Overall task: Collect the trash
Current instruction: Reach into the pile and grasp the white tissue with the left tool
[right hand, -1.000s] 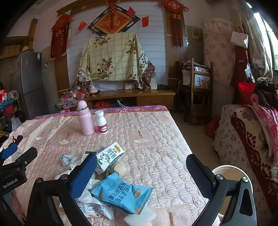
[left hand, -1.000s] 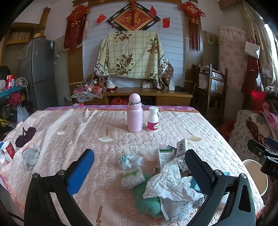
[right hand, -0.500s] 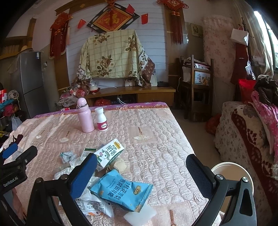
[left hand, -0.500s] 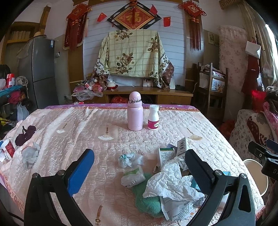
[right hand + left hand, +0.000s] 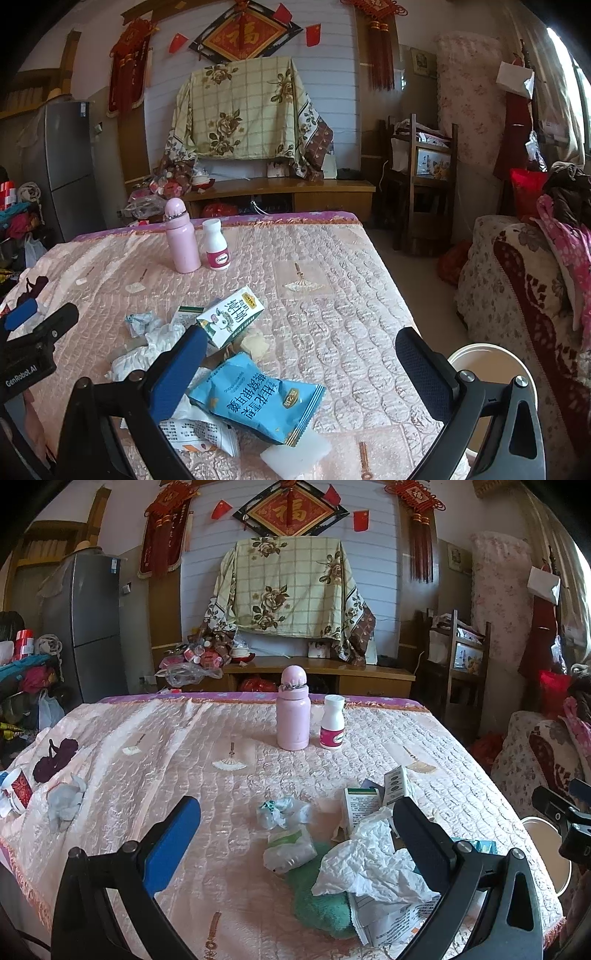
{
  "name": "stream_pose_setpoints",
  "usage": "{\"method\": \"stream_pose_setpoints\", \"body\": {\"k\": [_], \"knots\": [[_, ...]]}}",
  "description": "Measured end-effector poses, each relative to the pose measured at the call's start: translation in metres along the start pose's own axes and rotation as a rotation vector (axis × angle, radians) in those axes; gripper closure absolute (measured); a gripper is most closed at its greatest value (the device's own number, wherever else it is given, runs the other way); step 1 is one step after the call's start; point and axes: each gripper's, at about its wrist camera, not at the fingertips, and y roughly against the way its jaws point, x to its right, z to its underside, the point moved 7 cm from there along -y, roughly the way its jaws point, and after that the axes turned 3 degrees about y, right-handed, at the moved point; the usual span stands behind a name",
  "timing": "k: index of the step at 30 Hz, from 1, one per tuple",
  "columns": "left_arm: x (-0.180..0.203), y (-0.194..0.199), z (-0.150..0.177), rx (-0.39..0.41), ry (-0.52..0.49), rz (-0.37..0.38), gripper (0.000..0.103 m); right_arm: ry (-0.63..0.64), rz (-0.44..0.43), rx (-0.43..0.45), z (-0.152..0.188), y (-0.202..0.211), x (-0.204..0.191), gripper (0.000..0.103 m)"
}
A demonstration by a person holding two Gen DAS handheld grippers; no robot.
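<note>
A pile of trash lies on the pink quilted table near its front right: crumpled white paper (image 5: 369,864), a clear wrapper (image 5: 290,849), a small crumpled wrapper (image 5: 277,810), a green-white carton (image 5: 231,317), a blue snack bag (image 5: 258,400) and a white foam block (image 5: 295,452). A green cloth (image 5: 321,904) lies under the paper. My left gripper (image 5: 295,834) is open and empty, hovering above the pile. My right gripper (image 5: 301,363) is open and empty over the blue bag. A white bin (image 5: 491,369) stands on the floor right of the table.
A pink bottle (image 5: 292,709) and a white pill bottle (image 5: 332,722) stand upright at mid-table. A grey cloth (image 5: 66,805), a dark cloth (image 5: 55,757) and a red-white cup (image 5: 16,790) sit at the left edge. A covered sofa (image 5: 524,295) stands on the right.
Both grippers have stayed open and empty. The right wrist view has shifted slightly, with the trash pile and bin now a little higher in frame. The trash has not moved.
</note>
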Motion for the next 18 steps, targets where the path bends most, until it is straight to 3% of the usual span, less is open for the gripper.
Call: {"method": "stream_pose_setpoints", "body": {"k": [10, 18], "knots": [[-0.022, 0.000, 0.004, -0.022, -0.027, -0.006, 0.000, 0.029, 0.003, -0.023, 0.004, -0.005, -0.003, 0.000], [-0.041, -0.006, 0.016, -0.113, -0.061, 0.041, 0.000, 0.033, -0.003, -0.107, 0.017, -0.022, 0.007, 0.000]]}}
